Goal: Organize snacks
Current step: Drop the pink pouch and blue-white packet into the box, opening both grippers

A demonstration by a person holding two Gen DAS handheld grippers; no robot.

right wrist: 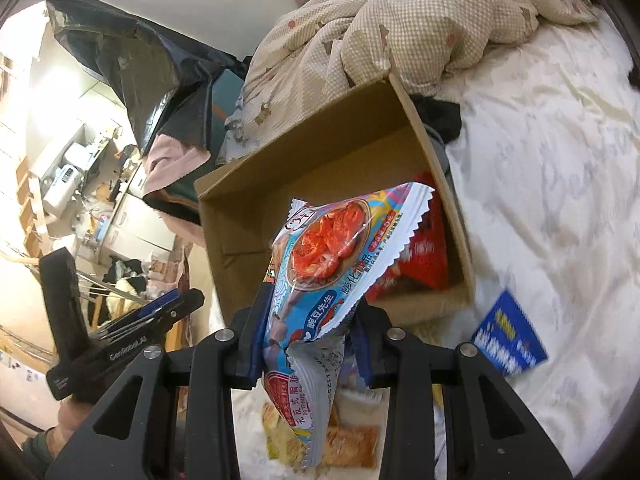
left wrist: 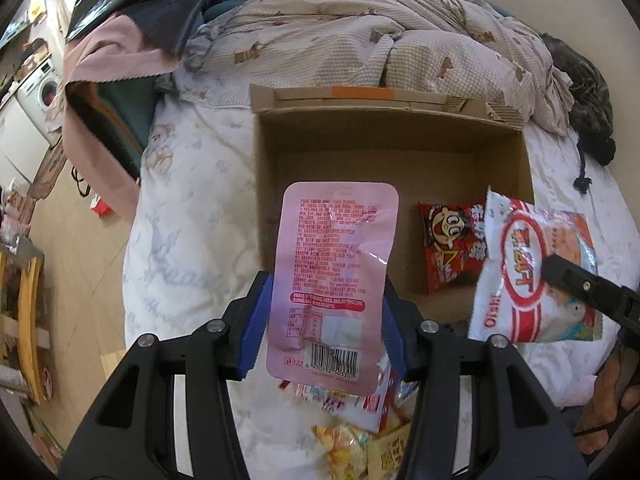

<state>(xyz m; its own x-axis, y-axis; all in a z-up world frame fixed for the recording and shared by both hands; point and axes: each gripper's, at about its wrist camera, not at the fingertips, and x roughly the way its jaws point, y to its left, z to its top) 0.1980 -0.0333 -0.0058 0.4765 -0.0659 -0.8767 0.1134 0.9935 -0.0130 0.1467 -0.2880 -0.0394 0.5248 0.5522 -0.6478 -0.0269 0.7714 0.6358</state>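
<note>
My left gripper [left wrist: 325, 292] is shut on a pink snack packet [left wrist: 334, 248] that shows its printed back and barcode, held upright over the near edge of an open cardboard box [left wrist: 360, 148]. A red snack packet [left wrist: 448, 252] lies in the box's right corner. In the right wrist view my right gripper [right wrist: 312, 304] is shut on a blue and white snack packet [right wrist: 340, 252] with a red picture, above the box [right wrist: 224, 240]. The left wrist view shows that packet [left wrist: 520, 276] at the right, with the right gripper [left wrist: 580, 288] on it.
The box stands on a bed with a white sheet [left wrist: 192, 216] and a rumpled checked quilt [left wrist: 360, 40] behind it. Several loose snack packets [left wrist: 352, 432] lie under my grippers. A blue packet [right wrist: 508, 336] lies on the sheet right of the box. Left of the bed lies the floor.
</note>
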